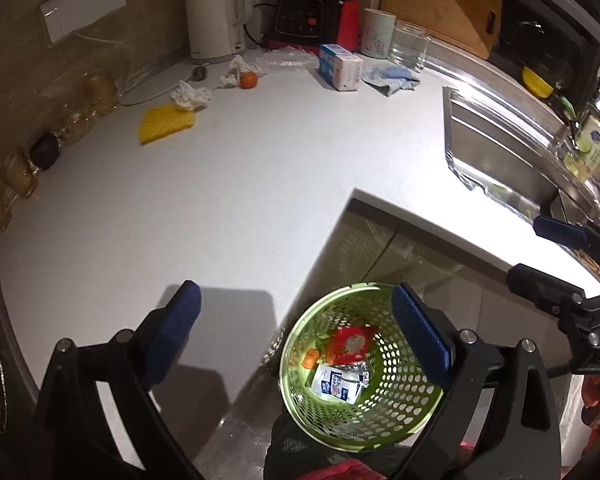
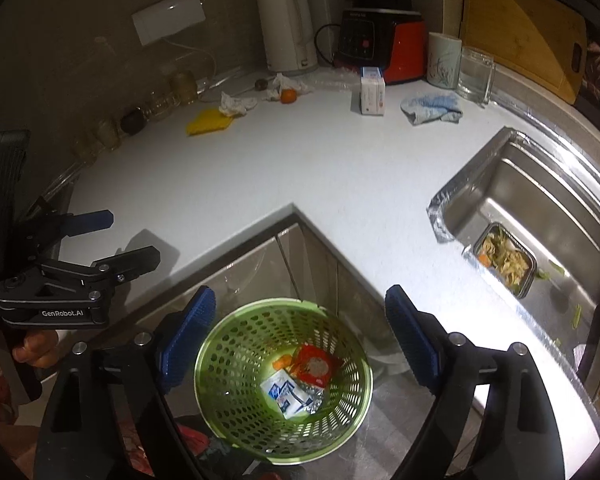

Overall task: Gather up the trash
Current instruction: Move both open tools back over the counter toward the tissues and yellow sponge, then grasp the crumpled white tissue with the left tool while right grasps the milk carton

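A green perforated bin [image 1: 384,412] [image 2: 236,384] stands on the floor below the counter corner. It holds a red packet [image 1: 350,344] [image 2: 314,366], a white and blue wrapper [image 1: 338,386] [image 2: 286,396] and an orange scrap [image 1: 311,359]. My left gripper [image 1: 296,320] is open and empty above the counter edge and the bin. My right gripper [image 2: 300,334] is open and empty above the bin. Crumpled tissues [image 1: 190,96] [image 2: 236,105], a second tissue [image 1: 238,70] and a small orange fruit [image 1: 249,80] [image 2: 288,96] lie at the back of the white counter [image 1: 220,184].
A yellow sponge [image 1: 164,122], a small carton [image 1: 342,66] [image 2: 372,94], a blue cloth [image 1: 392,76] [image 2: 432,108], a kettle [image 1: 216,16], a blender [image 1: 316,12], a mug and a glass stand at the back. The sink [image 2: 540,216] at right holds a food container [image 2: 504,260].
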